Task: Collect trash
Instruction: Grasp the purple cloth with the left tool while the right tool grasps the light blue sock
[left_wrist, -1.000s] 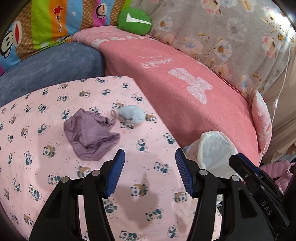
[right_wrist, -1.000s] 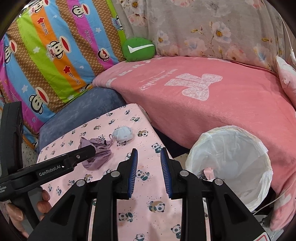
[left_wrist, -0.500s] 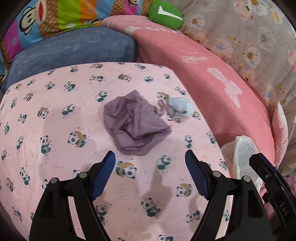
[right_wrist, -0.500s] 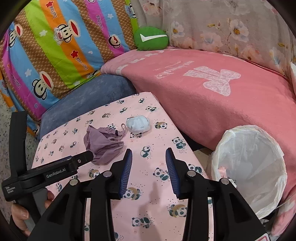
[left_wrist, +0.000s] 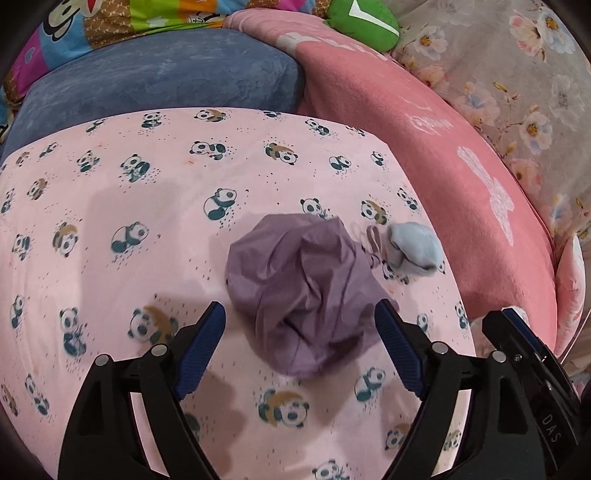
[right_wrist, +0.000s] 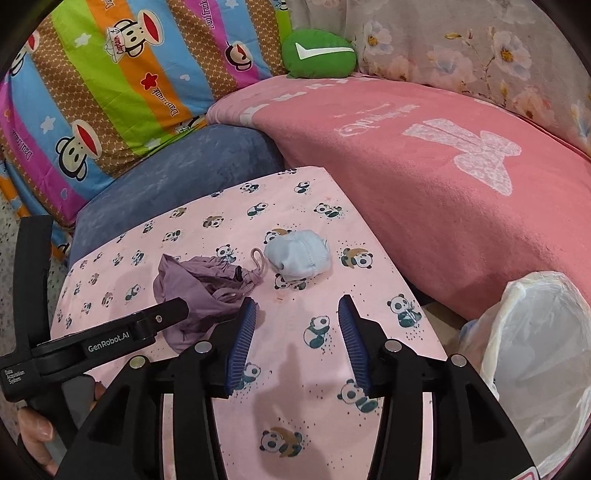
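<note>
On the panda-print tabletop (left_wrist: 110, 206) two pieces of trash are lying: a crumpled purple bag (left_wrist: 306, 291) and a small light blue wad (left_wrist: 415, 249), just beside each other, the wad on the side nearer to the pink blanket (right_wrist: 424, 192). The left hand-held gripper (left_wrist: 300, 332) is wide open and empty, and the purple bag sits between its two blue pads, so my judgement is that this piece is the one about to be picked; from the pictures I cannot tell if the pads touch it already. The right hand-held gripper (right_wrist: 297, 336) is also open, not so wide, and holds nothing; it hangs above bare cloth, near the blue wad but apart from it. The white-lined trash bin (right_wrist: 535, 350) stands beside the tabletop, on the right of the right wrist view, next to the blanket. Its inside is not clearly visible, so I cannot say if something is in it. As far as the pictures show, both pieces are not yet collected, so grasping, carrying and dropping each one remain to do.
</note>
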